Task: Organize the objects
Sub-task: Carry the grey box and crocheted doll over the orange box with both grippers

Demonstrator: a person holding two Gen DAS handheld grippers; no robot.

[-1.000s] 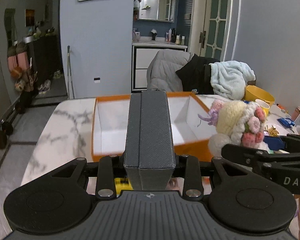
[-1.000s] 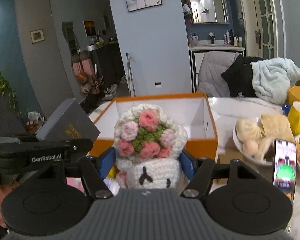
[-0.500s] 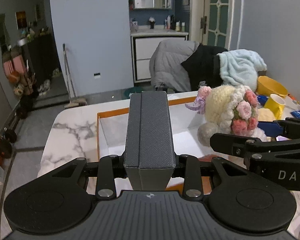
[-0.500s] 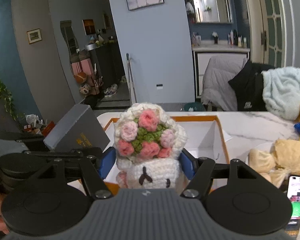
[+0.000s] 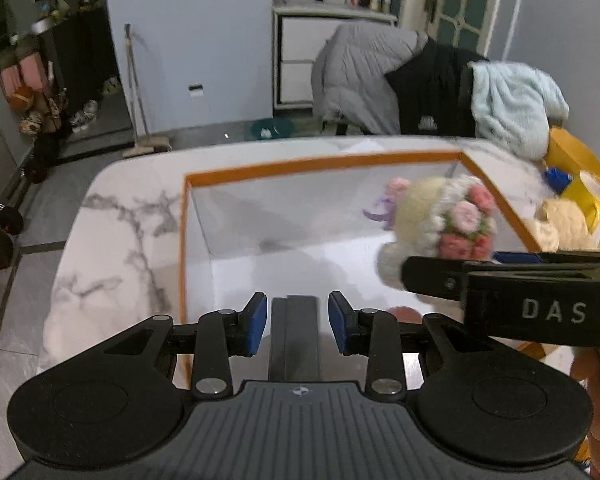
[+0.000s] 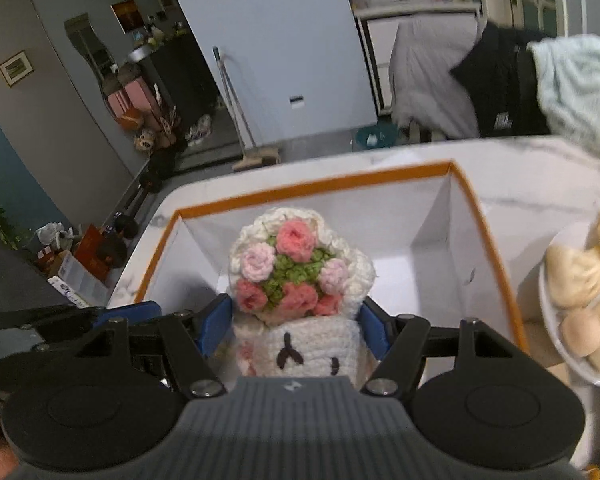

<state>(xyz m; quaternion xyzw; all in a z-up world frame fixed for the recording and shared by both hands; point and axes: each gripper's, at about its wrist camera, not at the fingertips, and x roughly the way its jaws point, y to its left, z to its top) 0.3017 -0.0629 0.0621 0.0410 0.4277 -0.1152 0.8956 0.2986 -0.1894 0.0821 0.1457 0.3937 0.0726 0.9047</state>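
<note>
My left gripper point(image 5: 297, 320) is shut on a dark grey box point(image 5: 295, 336). The box sits low between the blue pads point(image 5: 256, 326), and only a short stretch of it shows. It hangs over the near left part of an open orange-rimmed box point(image 5: 300, 166) with a white inside. My right gripper point(image 6: 294, 322) is shut on a crochet doll point(image 6: 296, 272) with pink and green flowers on its head and a stitched face. The doll hovers over the inside of the orange box point(image 6: 300, 190). In the left wrist view the doll point(image 5: 444, 220) is at the right, above the right gripper's black finger point(image 5: 500, 280).
The orange box stands on a marble table point(image 5: 120, 220) whose far edge drops to the floor. To its right are a plate of buns point(image 6: 580, 280), a yellow mug point(image 5: 584, 200) and a yellow bowl point(image 5: 572, 152). Chairs draped with coats point(image 5: 380, 80) stand behind.
Both grippers moved forward over the orange box and tipped downward. The grey box, tall in the left jaws before, now shows low and short. The doll now hangs over the box's inside.
</note>
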